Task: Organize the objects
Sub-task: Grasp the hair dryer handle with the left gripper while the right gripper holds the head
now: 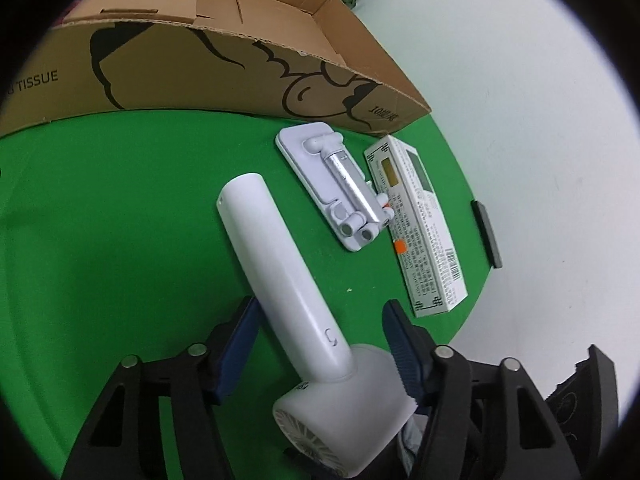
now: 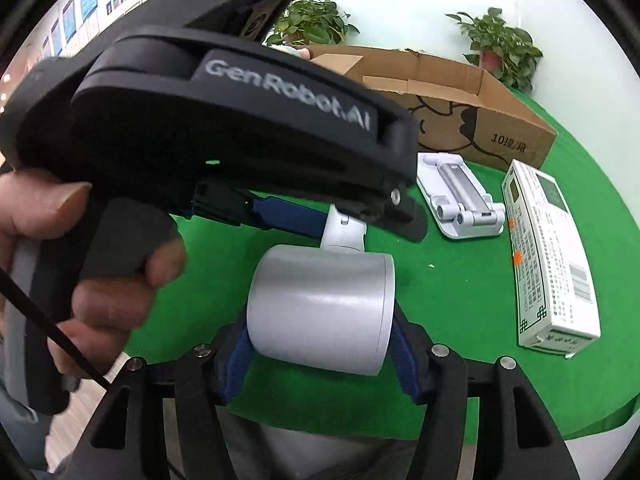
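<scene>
On the green felt-like table cover (image 1: 120, 208) lies a white hair dryer (image 1: 280, 264), smooth matte plastic, its long rounded handle pointing toward the cardboard box (image 1: 224, 72) and its drum-shaped head nearest the cameras. The left gripper (image 1: 320, 340) straddles the handle just above the head; its blue ribbed pads (image 1: 400, 344) stand apart on either side, and neither clearly touches the plastic. The right gripper (image 2: 320, 344) has its blue pads against the two flat ends of the barrel-shaped head (image 2: 320, 312), closed on it, though how firmly is hard to judge from this angle.

Beside the dryer lies a folded white phone stand (image 1: 340, 192), a flat plate with a brushed metal arm and round hinges. Just beyond it, touching or nearly so, is a long white carton (image 1: 416, 228) printed with dense text, a barcode and an orange dot.

The left view looks down into the corrugated box, open-topped with a black cartoon outline and the word TISSUE on its wall; the part of its inside that shows holds only its own flaps. The right view adds the left gripper's black body marked GenRobot.AI (image 2: 224, 128), the person's hand (image 2: 80, 248) around its grip, and two potted plants (image 2: 500, 48) behind the box.
</scene>
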